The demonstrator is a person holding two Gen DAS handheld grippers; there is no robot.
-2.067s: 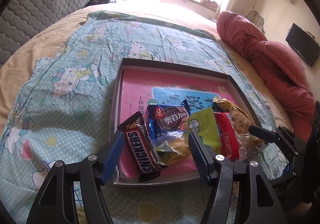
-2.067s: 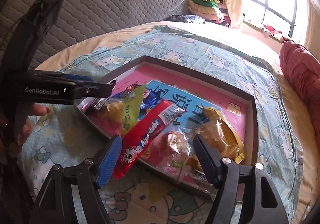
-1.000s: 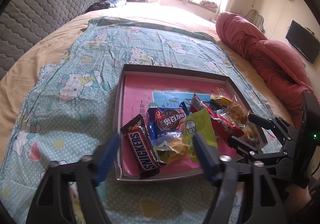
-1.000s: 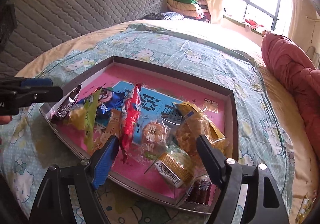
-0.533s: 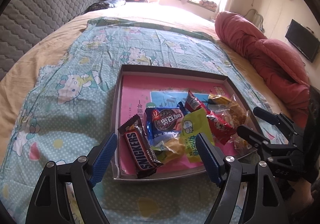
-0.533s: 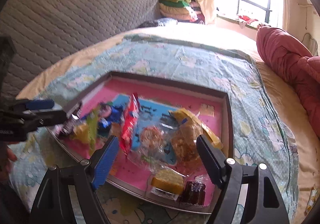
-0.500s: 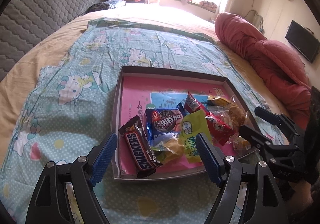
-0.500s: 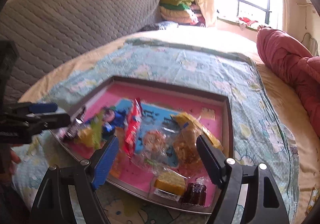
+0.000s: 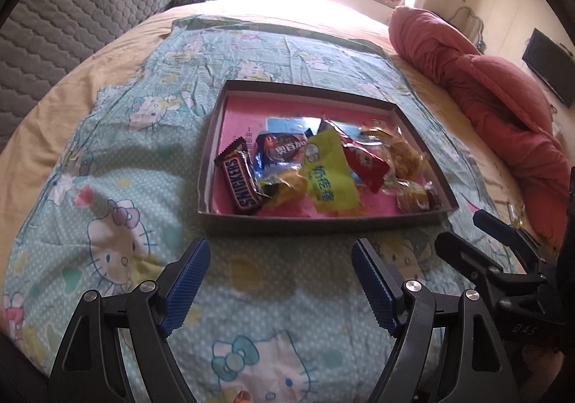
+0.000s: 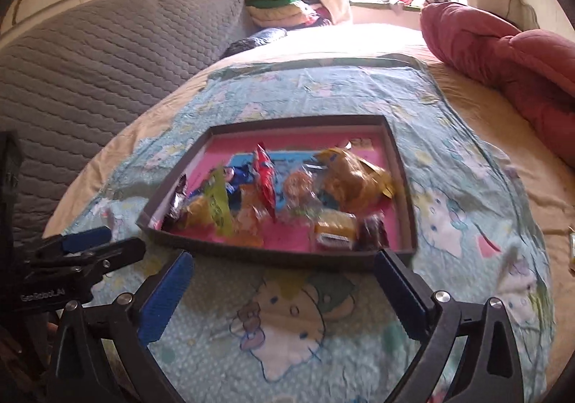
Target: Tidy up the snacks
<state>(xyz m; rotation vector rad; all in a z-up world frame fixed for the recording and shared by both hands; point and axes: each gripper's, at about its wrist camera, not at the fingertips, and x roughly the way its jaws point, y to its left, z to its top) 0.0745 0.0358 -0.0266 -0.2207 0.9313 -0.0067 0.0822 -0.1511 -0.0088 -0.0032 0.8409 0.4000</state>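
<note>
The right wrist view is blurry, so the small wrappers at the near edge of the shallow dark cardboard box with a pink floor (image 10: 405, 187) are hard to read. Only part of the blue picture under the snacks shows.

The box sits in the middle of both views on the light blue cartoon-cat bedsheet (image 9: 107, 187). In it lie a brown Snickers bar (image 9: 241, 182), a blue cookie packet (image 9: 278, 151), a yellow-green packet (image 9: 329, 176), a long red packet (image 9: 364, 164) and clear bags of golden snacks (image 9: 404, 155).

The left gripper (image 9: 280, 282) is at the bottom of its view, below the box and not touching it. Its blue pads stand apart with nothing between them. The right gripper (image 10: 284, 295) is also below the box, and its jaws are opening wide, empty.

A second ago both grippers reached over the box; now they are back from it. The red packet, standing up then, now lies lower among the others.
</note>
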